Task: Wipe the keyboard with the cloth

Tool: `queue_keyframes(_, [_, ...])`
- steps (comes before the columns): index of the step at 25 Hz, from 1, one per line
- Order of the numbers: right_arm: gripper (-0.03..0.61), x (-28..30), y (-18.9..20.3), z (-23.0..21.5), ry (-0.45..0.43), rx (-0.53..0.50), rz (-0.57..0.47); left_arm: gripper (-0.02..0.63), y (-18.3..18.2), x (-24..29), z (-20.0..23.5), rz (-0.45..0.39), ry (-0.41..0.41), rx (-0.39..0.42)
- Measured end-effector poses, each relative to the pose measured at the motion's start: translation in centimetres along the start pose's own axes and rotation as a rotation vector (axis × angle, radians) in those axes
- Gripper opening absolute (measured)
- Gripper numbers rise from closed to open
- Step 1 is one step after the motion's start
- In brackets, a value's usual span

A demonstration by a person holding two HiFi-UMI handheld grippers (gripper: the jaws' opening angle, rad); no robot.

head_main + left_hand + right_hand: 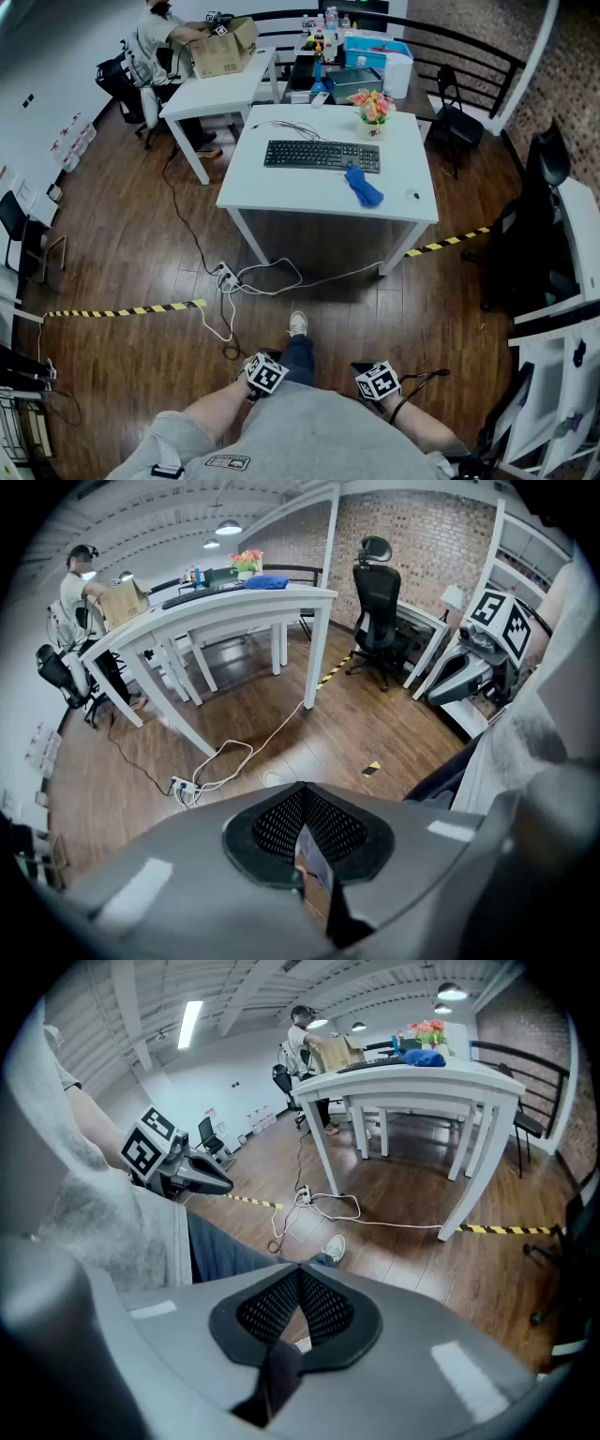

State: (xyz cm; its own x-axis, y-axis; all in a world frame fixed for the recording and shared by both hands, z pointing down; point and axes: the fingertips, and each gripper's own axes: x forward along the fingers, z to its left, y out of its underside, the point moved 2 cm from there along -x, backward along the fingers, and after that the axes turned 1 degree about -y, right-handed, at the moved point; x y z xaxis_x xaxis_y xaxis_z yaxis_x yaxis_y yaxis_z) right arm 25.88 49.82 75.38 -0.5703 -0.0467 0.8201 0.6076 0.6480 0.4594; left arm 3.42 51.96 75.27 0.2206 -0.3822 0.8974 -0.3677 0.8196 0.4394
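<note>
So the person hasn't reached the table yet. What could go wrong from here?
1. The white cables and the power strip lie on the floor in front of the table; a foot might catch them on the way in.
2. The cloth lies at the right end of the keyboard; grabbing it could nudge the keyboard or press keys.
3. The flower pot stands just behind the keyboard; a wide wipe might tip it.

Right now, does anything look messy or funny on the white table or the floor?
A little. The crumpled blue cloth lies bunched against the right end of the flat black keyboard, not folded. On the wooden floor, loose white cables loop untidily beside a white power strip. Nothing looks spilled or broken.
</note>
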Motion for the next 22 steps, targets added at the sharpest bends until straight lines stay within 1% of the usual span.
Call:
queue_keyframes(3, [0.005,1.2,-3.5,-1.1,0.0,-0.009,0.024,-0.006,-2.2,0.8,3.6,-0.002,0.009,0.011])
queue_keyframes(5, [0.005,1.9,-6.5,-1.9,0.005,-0.014,0.033,-0.006,-4.1,1.3,6.3,-0.008,0.018,0.014])
queue_keyframes(9, [0.005,3.4,-13.5,-3.5,0.01,-0.033,0.021,-0.006,-8.2,2.2,11.7,-0.032,0.042,0.037])
queue_keyframes(12, [0.005,4.0,-19.1,-5.6,0.042,-0.05,-0.007,-0.006,-12.5,2.9,15.2,-0.062,0.06,0.065])
queue_keyframes(17, [0.005,4.0,-26.9,-8.2,0.098,-0.091,-0.073,-0.006,-19.4,2.9,18.8,-0.153,0.075,0.091])
queue_keyframes(22, [0.005,2.2,-33.8,-11.6,0.16,-0.119,-0.183,-0.006,-28.1,3.0,21.0,-0.262,0.096,0.071])
